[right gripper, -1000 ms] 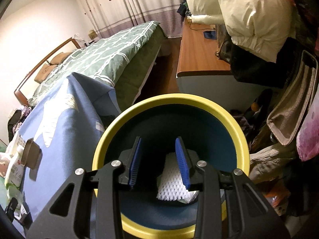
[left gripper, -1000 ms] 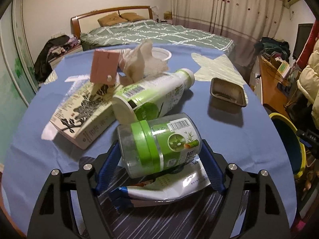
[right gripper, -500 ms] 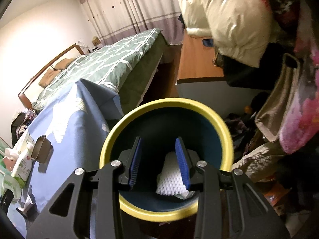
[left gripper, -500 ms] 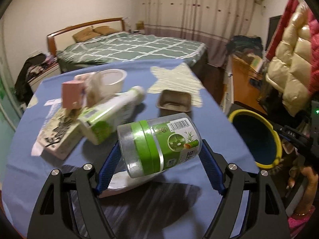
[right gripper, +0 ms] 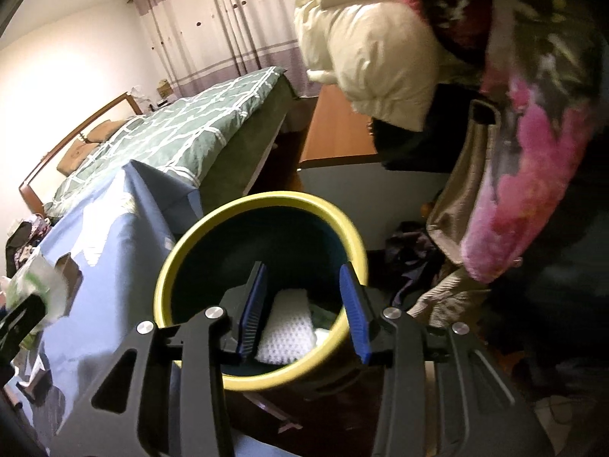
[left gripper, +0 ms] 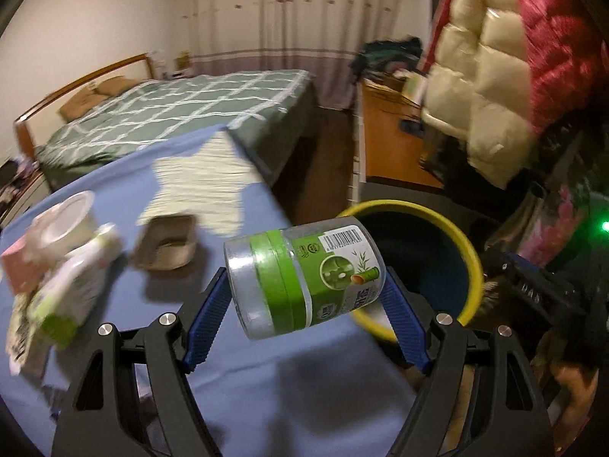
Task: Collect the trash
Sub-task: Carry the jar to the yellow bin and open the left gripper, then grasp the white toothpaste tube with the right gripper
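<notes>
Left gripper [left gripper: 304, 304], moved off the surface [left gripper: 125, 175]: jaws clamp jar [left gripper: 304, 278] crosswise, bin [left gripper: 449, 236] just ahead-right; right gripper [right gripper: 304, 304] jaws just widened, empty, over bin.

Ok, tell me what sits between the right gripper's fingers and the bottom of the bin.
Only open air down to a white mesh foam wrap already lying in the yellow-rimmed bin; the right gripper, jaws just opening, holds nothing. Right wrist view.
</notes>
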Demonstrator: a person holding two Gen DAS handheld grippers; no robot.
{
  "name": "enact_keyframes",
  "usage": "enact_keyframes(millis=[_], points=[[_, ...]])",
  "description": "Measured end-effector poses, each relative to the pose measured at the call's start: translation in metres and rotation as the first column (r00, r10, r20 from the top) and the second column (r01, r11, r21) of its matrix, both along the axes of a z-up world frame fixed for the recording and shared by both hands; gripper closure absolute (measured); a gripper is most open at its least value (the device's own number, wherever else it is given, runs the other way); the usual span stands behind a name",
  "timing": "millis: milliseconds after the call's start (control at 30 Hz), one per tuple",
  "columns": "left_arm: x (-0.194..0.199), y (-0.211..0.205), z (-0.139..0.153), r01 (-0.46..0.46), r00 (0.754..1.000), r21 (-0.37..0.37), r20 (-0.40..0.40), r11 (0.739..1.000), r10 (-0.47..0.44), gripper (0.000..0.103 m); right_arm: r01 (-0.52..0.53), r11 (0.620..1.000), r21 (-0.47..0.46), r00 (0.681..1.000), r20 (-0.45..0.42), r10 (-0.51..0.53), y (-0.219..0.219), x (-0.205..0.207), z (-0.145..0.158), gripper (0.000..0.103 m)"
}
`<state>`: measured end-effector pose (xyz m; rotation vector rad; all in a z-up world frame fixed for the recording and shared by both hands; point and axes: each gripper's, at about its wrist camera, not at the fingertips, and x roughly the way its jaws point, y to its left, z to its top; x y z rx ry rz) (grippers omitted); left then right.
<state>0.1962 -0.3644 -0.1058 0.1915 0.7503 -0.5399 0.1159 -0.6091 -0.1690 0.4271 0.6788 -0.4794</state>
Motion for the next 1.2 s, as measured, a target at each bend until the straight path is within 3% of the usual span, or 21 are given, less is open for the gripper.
enact_keyframes(millis=[367,667,867,1200], points=[[0.025,-0.100,-0.028,0.114,0.992,0.073,-0.053,0.991,-0.111,0.026,0.046,0.999,-0.006,0.998,-0.039,-0.047,-0.020,-0.013,-0.014,0.063],[0.037,-0.122,-0.039,0.122,0.992,0.095,-0.042,0.988,-0.119,0.021,0.051,0.999,-0.001,0.997,-0.057,-0.051,-0.023,-0.012,-0.022,0.062],[0.034,-0.096,-0.021,0.097,0.995,0.062,-0.021,0.993,-0.096,0.021,0.040,0.999,-0.003,0.997,-0.059,-0.040,-0.018,-0.011,-0.021,0.062],[0.014,0.030,0.021,-0.071,0.995,-0.025,0.065,0.997,0.072,0.017,-0.064,0.998,-0.019,0.996,-0.062,0.063,0.024,0.007,-0.015,0.059]])
